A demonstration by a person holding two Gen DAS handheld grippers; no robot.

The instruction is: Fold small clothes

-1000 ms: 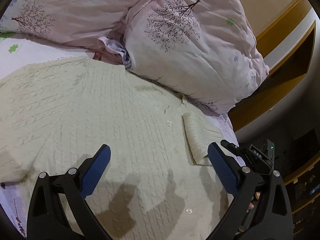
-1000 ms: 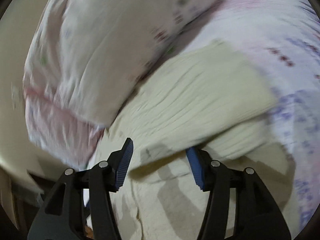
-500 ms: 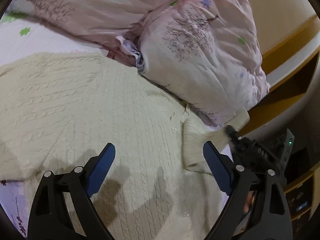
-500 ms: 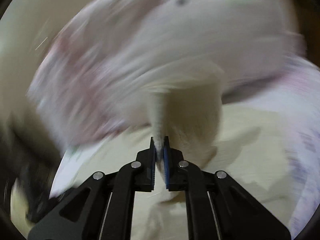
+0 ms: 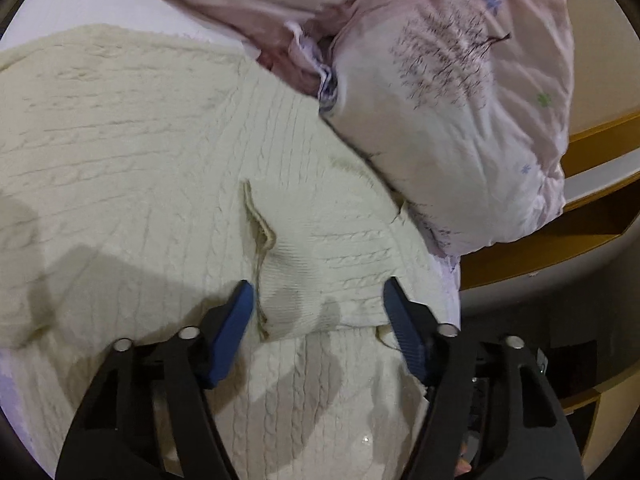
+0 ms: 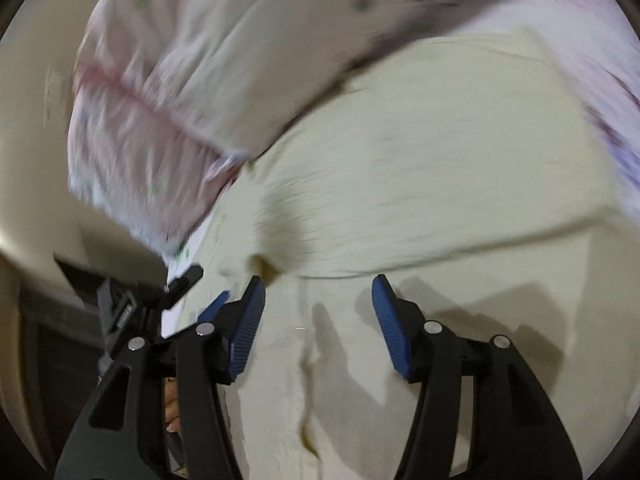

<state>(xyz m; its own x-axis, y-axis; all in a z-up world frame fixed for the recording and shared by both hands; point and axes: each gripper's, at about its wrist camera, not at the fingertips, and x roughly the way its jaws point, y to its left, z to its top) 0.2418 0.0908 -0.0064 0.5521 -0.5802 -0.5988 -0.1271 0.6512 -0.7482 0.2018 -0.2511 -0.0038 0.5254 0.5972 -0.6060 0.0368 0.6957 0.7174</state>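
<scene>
Cream cable-knit sweater (image 5: 132,168) spread flat over the lilac bedsheet (image 5: 112,4), covering most of the bed surface below the pink floral pillow (image 5: 452,120)

Sleeve (image 5: 332,248) folded inward across the sweater body, cuff edge running roughly from the pillow side down toward the left gripper (image 5: 320,312), ribbed cuff end lying between the blue pads (image 5: 236,320)

Left gripper hovering low over the sleeve with jaws spread wide, nothing between them but cloth lying loose, pads not pinching it

Sweater's upper edge tucked right against the pillow, touching it along the seam; little free room on that side

Far edge of the sweater, away from the pillow, reaching close to the sheet's visible border, a narrow strip of bare sheet showing beyond it

Bed's edge just beside the pillow corner, dropping off to a wooden shelf unit (image 5: 592,184) and dark floor space

Right wrist view motion-blurred; right gripper (image 6: 318,320) over the sweater (image 6: 420,168) too, jaws wide apart and holding nothing, a fold line of the knit crossing just ahead of the pads (image 6: 248,324)

Pillow (image 6: 208,80) filling the upper left of that view, its lower edge meeting the sweater

Left gripper's body (image 6: 132,312) visible at the bed's edge beside the right gripper, near but apart
</scene>
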